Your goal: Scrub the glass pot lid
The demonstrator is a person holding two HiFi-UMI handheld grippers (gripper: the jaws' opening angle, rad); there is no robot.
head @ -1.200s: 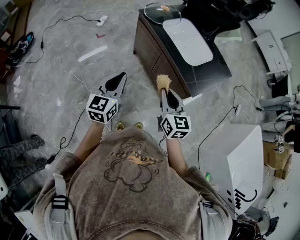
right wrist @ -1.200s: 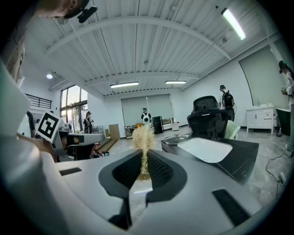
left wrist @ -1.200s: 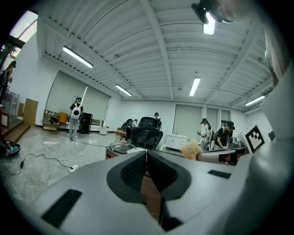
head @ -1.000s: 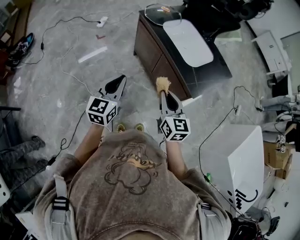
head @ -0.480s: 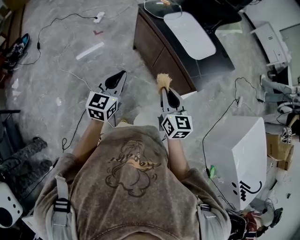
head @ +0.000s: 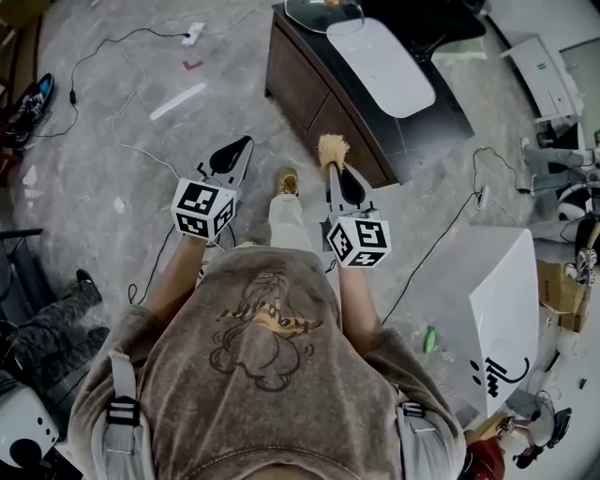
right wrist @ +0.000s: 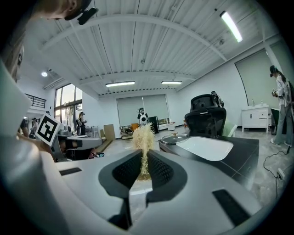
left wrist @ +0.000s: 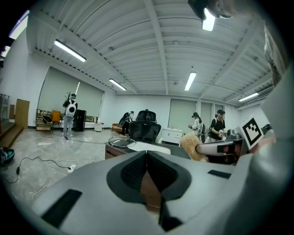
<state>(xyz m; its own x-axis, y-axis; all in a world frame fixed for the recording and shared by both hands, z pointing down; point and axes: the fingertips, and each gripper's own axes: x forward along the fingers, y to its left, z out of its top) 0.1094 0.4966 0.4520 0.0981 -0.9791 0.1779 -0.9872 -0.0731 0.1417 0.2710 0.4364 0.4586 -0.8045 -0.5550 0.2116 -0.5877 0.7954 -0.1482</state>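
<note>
The glass pot lid [head: 323,14] lies on a dark cabinet top [head: 427,127] beside a white sink basin [head: 380,66], well ahead of both grippers. It also shows in the left gripper view as the lid [left wrist: 121,142] and in the right gripper view as the lid [right wrist: 173,137]. My left gripper [head: 246,141] is shut and holds nothing; its jaws meet [left wrist: 147,153]. My right gripper [head: 330,169] is shut on a straw-coloured scrub brush [head: 330,148], whose bristles [right wrist: 143,137] stick out past the jaws. Both grippers hang over the floor, short of the cabinet.
Cables and a power strip [head: 194,35] lie on the marble floor. A white box-shaped unit [head: 492,309] stands at the right. A black office chair [right wrist: 209,114] is behind the counter. My foot [head: 286,180] is between the grippers. Several people stand far off.
I have stepped towards the cabinet; both grippers have come nearer to it. My foot now shows between them. Both grippers stay shut, the right one still on the brush.
</note>
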